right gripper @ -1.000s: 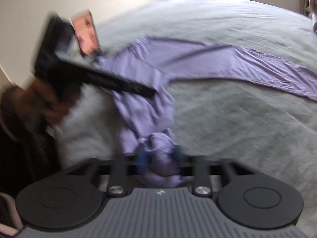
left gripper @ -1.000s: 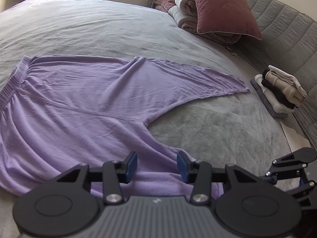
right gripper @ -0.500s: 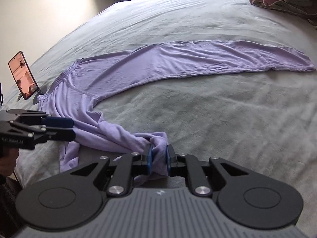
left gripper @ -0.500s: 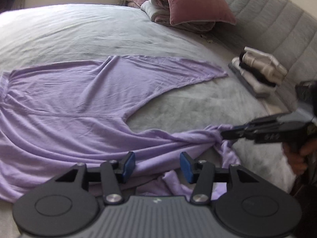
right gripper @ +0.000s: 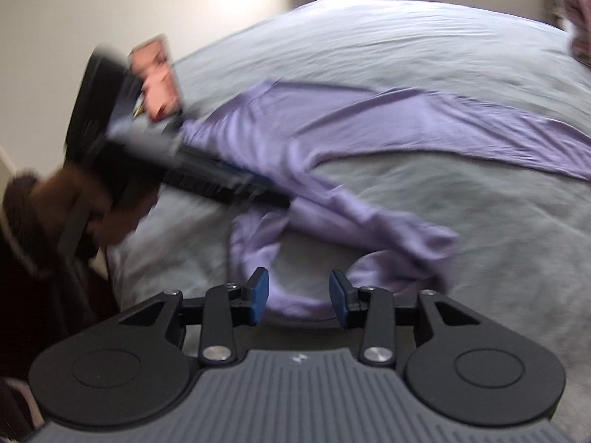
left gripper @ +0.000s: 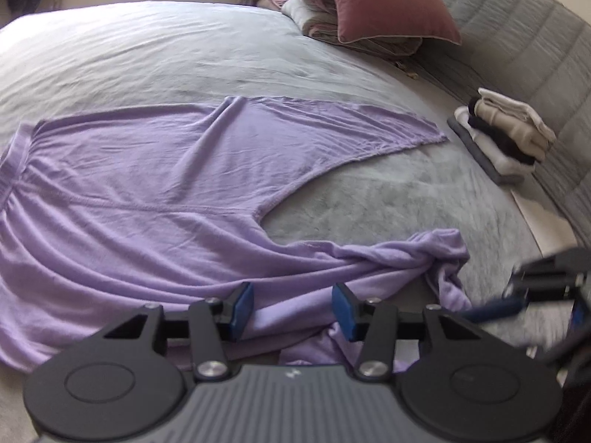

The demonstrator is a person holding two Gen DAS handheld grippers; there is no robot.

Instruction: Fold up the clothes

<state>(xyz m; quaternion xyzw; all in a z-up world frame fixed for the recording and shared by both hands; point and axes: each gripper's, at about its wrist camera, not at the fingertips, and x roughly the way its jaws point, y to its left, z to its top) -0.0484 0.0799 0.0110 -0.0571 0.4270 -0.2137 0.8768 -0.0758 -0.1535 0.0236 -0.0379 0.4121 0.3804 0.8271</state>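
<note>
I take the lilac trousers (left gripper: 155,184) as my landmark; they lie spread on the grey bed (left gripper: 184,51). Their waistband is far to the left, and the long axis runs rightward to the leg ends. My left gripper (left gripper: 291,306) hangs over the near leg, jaws spread, holding nothing. That leg lies straight ahead of it and is twisted and bunched toward its right end (left gripper: 439,254), while the far leg lies flat. My right gripper (right gripper: 299,297) stands just short of that bunched end, also spread and empty, so I judge it the nearer one for picking the end up. The fabric looks thin and limp.
</note>
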